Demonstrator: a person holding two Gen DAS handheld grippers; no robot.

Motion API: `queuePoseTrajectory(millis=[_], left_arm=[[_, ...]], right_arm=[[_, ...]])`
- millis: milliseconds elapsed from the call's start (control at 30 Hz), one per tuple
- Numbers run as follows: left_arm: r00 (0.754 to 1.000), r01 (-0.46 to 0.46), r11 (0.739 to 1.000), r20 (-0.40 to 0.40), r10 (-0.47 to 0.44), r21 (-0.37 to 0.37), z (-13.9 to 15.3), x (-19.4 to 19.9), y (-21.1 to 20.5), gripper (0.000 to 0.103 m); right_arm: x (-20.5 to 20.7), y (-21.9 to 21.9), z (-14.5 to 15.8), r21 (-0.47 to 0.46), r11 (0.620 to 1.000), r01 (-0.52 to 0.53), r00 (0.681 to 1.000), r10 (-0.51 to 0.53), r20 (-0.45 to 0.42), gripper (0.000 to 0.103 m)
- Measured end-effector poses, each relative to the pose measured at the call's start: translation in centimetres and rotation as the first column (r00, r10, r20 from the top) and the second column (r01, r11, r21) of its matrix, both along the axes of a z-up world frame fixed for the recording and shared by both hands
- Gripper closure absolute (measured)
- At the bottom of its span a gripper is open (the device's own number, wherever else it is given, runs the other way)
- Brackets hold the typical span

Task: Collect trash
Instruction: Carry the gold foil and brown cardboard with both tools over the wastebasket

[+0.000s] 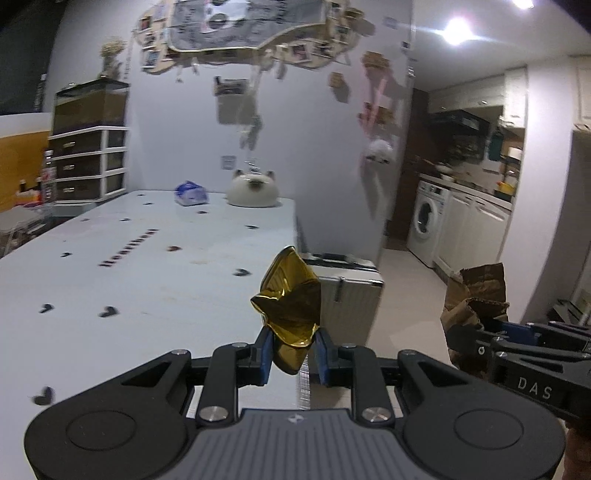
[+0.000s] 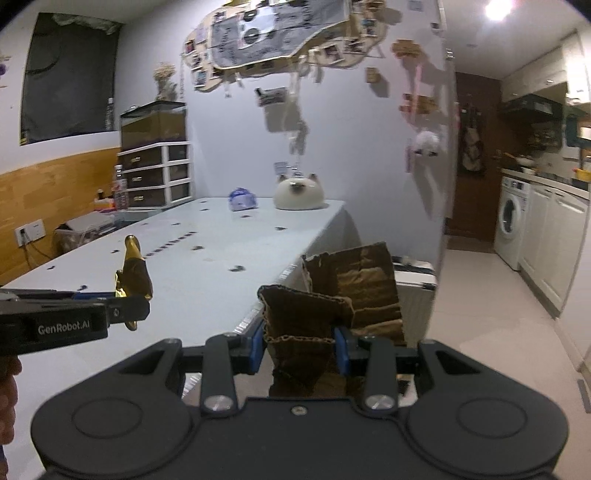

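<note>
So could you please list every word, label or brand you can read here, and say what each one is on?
"DAS" – side of the right gripper, in the left wrist view.
"GenRobot.AI" – side of the left gripper, in the right wrist view.
Dark line of print on the table: too blurred to read.
Poster and photos on the wall board: too blurred to read.

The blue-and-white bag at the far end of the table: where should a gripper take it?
Probably pinch the rumpled top of the blue-and-white bag, coming from the near side of the table. It lies low and slack, and the cat-faced pot stands apart on its right.
</note>
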State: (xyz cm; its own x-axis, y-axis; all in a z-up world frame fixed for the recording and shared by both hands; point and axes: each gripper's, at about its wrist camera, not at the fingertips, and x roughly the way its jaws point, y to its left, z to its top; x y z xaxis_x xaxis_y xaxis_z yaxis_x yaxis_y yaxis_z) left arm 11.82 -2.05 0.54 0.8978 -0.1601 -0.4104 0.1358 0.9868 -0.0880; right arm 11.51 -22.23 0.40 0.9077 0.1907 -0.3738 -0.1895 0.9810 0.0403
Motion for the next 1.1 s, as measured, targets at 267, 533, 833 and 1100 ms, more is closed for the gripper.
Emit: queuePoseTrajectory(millis=[267, 533, 833, 1100], left_arm=[[0.996, 0.086, 0.996, -0.013, -0.086, -0.002, -1.7, -0.3, -5.4, 0.078], [0.98, 0.178, 0.984, -0.091, -0.175, 0.028, -5.7, 0.9, -11.0, 0.078], [0.951, 0.226, 0.973, -0.226, -0.211, 0.039, -13.1, 4.6, -14.3, 0.078], [0.913, 0.218, 0.976, -0.36, -0.195, 0.024, -21.4, 9.9, -15.1, 0.078]], right_arm=[[-2.3, -5.5, -2.2, -0.01, 0.995, 0.1, 0.995, -0.1, -0.01, 0.065], [-2.9, -9.9, -6.3, -0.008, 0.981, 0.192, 0.98, -0.192, -0.058, 0.065], [-0.9, -12.6, -14.0, 0.013, 0.968, 0.25, 0.95, -0.243, -0.195, 0.065], [3.3, -13.5, -22.8, 0.094, 0.947, 0.308, 0.903, -0.26, -0.342, 0.065]])
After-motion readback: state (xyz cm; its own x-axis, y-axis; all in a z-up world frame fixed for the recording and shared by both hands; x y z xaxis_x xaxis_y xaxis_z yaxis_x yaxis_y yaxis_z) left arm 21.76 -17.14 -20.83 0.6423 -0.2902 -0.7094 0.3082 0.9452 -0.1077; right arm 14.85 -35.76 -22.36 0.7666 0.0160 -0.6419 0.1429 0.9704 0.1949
